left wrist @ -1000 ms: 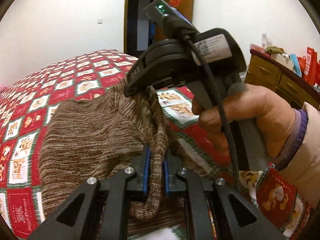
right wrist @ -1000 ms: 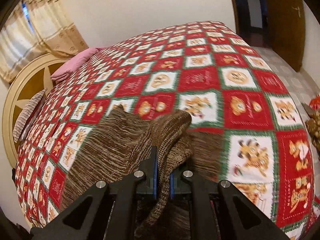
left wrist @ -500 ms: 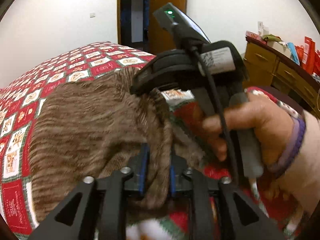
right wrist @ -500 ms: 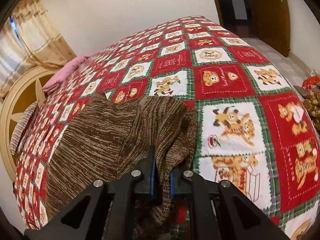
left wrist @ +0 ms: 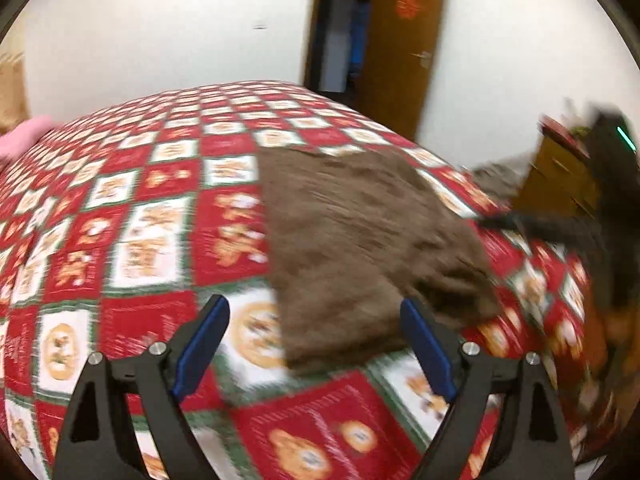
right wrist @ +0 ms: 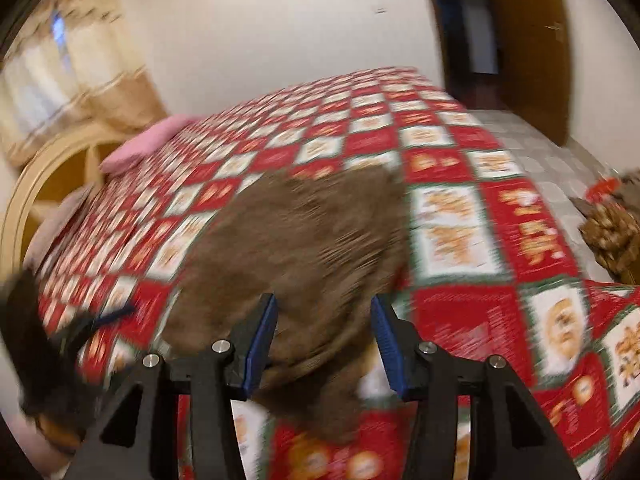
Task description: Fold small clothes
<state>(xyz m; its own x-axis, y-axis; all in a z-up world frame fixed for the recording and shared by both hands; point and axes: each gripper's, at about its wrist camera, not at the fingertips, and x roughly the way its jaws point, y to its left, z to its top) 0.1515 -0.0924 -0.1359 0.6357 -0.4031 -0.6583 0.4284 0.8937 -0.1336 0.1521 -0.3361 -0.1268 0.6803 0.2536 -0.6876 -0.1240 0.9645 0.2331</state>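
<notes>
Left gripper (left wrist: pixel 314 342) jaws wide, empty — brown sweater (left wrist: pixel 360 240) flat on bed (left wrist: pixel 140 220) ahead. Right gripper (right wrist: pixel 324 338) jaws apart, straddling hem, gripping nothing — likely regrasping for fold.

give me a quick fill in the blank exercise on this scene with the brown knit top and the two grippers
1. The left gripper has its jaws ____.
2. The brown knit top lies on a red, white and green patterned ____.
3. The right gripper holds ____ between its blue pads.
4. By the headboard sits a pillow coloured ____.

Missing words: open; bedspread; nothing; pink
</notes>
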